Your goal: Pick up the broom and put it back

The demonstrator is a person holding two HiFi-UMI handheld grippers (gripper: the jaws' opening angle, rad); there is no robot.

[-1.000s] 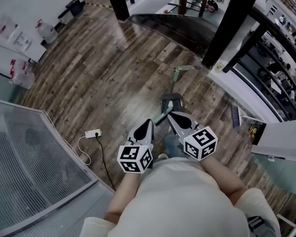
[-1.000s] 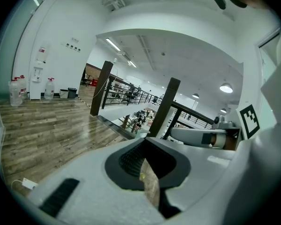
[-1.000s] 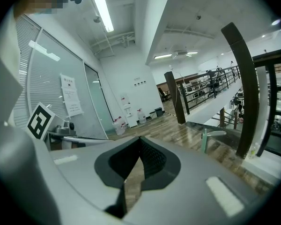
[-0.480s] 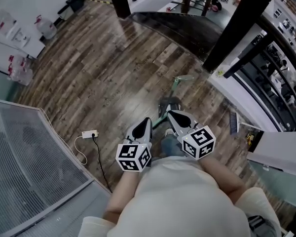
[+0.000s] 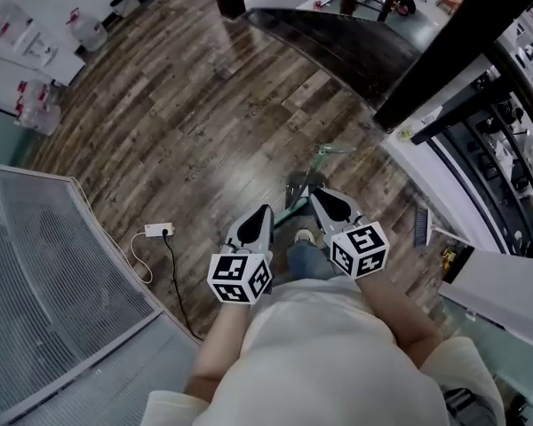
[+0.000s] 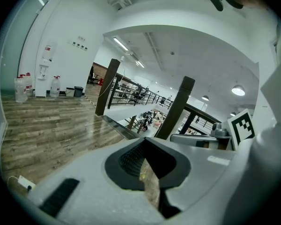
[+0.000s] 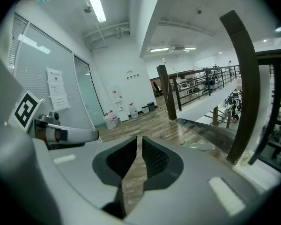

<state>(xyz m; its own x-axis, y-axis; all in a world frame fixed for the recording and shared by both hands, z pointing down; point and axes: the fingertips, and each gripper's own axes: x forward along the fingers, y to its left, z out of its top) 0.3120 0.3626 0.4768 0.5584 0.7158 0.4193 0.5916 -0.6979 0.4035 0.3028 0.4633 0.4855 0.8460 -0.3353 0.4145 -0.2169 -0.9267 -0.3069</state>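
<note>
The broom (image 5: 295,204) lies on the wooden floor just ahead of me, its green handle slanting up to a dark head (image 5: 304,183), with a green part (image 5: 329,149) beyond it near the ledge. My left gripper (image 5: 259,213) hangs shut just left of the handle, nothing in it. Over the broom's near end my right gripper (image 5: 322,198) is empty, its jaws opening with a narrow slit between them. In the right gripper view (image 7: 139,142) the green part (image 7: 199,146) shows on the floor ahead. The left gripper view (image 6: 145,142) shows closed tips.
A white power strip (image 5: 158,231) with its cable lies on the floor at left, beside a glass partition (image 5: 53,282). A dark glass-edged drop (image 5: 338,47) and a dark pillar (image 5: 462,43) stand ahead. Water jugs (image 5: 87,32) sit far left. My shoe (image 5: 304,236) is between the grippers.
Both grippers have moved forward over the floor toward the broom. A shoe has stepped into view between them. The pillar and ledge have slid toward the top right.
</note>
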